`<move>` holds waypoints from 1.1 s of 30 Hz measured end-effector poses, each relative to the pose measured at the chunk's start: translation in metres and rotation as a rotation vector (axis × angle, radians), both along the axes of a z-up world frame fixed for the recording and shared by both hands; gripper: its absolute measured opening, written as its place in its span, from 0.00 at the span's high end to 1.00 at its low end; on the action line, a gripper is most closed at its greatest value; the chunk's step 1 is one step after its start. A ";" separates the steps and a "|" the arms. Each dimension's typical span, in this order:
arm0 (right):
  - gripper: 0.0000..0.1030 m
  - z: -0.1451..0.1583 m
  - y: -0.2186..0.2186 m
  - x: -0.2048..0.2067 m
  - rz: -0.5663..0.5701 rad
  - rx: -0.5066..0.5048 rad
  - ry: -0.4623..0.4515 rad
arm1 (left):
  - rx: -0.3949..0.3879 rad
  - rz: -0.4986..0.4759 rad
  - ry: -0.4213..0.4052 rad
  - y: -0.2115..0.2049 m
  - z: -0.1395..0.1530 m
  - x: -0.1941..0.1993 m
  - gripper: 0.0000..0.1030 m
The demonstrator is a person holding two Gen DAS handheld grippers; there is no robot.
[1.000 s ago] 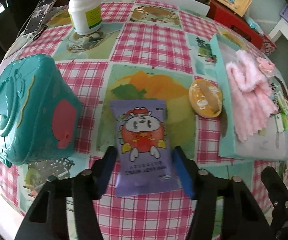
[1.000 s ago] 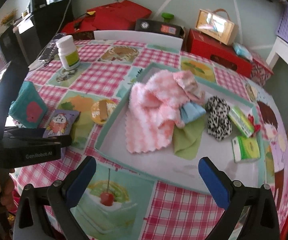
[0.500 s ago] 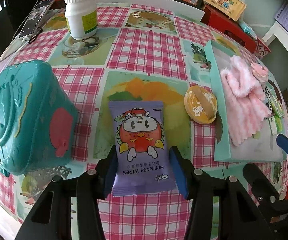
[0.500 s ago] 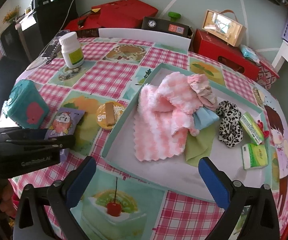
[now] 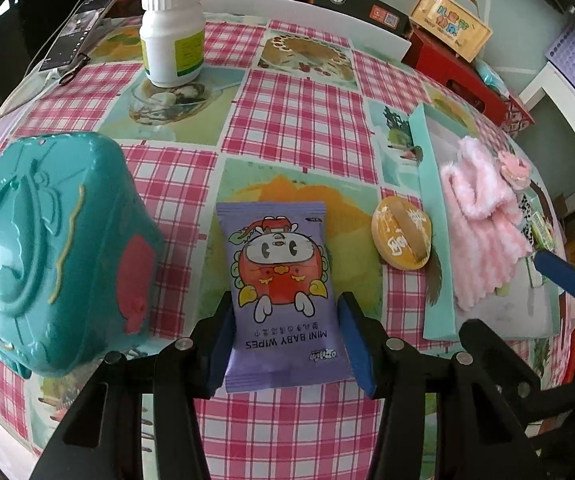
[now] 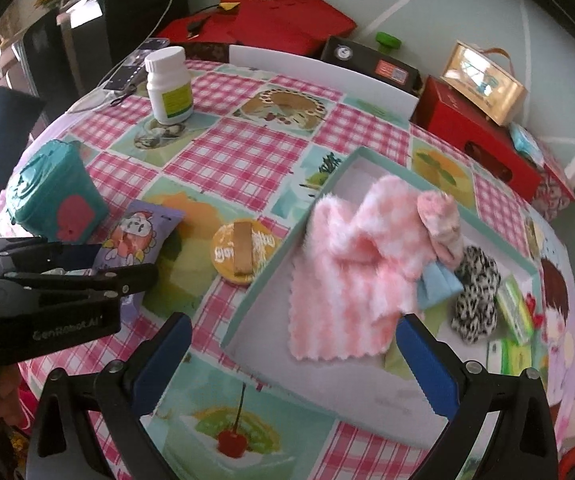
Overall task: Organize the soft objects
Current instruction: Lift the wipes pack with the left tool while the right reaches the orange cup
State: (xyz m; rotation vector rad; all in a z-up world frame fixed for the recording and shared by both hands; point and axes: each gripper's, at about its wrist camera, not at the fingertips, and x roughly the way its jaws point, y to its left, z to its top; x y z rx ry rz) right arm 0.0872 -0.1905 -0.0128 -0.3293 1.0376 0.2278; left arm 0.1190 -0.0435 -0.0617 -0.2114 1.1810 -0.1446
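**Wipes pack gripped, tray not yet reached**

Wipes pack (image 5: 283,304), a purple soft pouch, sits between the blue pads of the left hand-held gripper (image 5: 283,344), which pinch its lower edges. From the right wrist view its far end looks tilted up off the worktop (image 5: 295,128), though the near end is hidden. The right hand-held gripper (image 6: 291,364) hangs wide and empty over the near rim of the tray (image 6: 247,312), where a pink cloth (image 6: 351,264), a blue cloth (image 6: 435,288), a spotted scrunchie (image 6: 475,296) and green packs (image 6: 515,312) already lie.

The likely next move is carrying the pack across to the tray. Risks from here, as judgement: the pouch is slick and squashy, and held only near one end, so it may droop, swivel or slide out on the way. The round yellow tin (image 5: 401,238) sits just beside the tray wall, right along the path, and a low pass could knock it. The two grippers are near each other, so they might collide at the tray rim. The teal box (image 5: 47,264) lies close on the other side.
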 end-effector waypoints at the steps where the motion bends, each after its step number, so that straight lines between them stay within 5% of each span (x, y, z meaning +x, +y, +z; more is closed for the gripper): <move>1: 0.00 0.001 0.002 0.004 0.014 -0.009 0.003 | -0.005 0.002 -0.001 -0.001 0.000 -0.001 0.50; 14: 0.05 -0.003 0.023 0.029 0.187 -0.120 0.032 | -0.040 0.010 -0.003 0.002 -0.002 0.001 0.50; 22: 0.17 -0.010 0.035 0.044 0.337 -0.158 0.072 | -0.018 0.005 0.001 -0.006 -0.001 0.005 0.50; 33: 0.21 -0.021 0.053 0.055 0.531 -0.183 0.163 | 0.010 -0.034 0.024 -0.010 -0.004 0.007 0.50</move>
